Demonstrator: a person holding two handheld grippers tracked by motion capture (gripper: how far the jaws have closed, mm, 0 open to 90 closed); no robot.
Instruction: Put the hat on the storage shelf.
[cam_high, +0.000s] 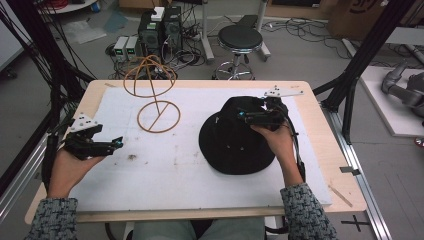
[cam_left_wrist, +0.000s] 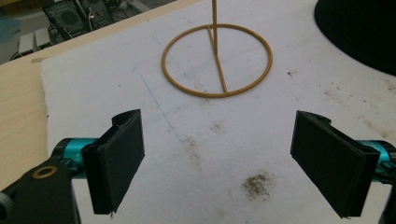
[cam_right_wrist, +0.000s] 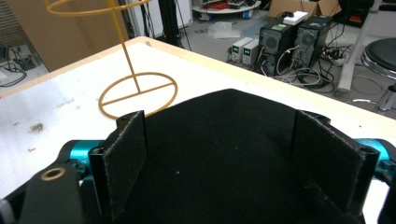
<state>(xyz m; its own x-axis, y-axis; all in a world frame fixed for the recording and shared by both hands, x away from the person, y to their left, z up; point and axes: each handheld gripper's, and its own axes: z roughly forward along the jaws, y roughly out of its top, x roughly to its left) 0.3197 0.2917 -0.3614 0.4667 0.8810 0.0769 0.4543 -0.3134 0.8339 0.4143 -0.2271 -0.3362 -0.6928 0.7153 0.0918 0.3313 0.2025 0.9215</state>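
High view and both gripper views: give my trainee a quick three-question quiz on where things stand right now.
1. True or false: the left gripper is open over the bare white mat, holding nothing.
2. Multiple choice: the black hat is A) hung on the wire stand, B) lying on the mat with the right gripper at its crown, C) on the stool.
3. Fill in: the round base of the yellow wire stand rests on the ____.

Key: 1 true; 2 B; 3 mat.
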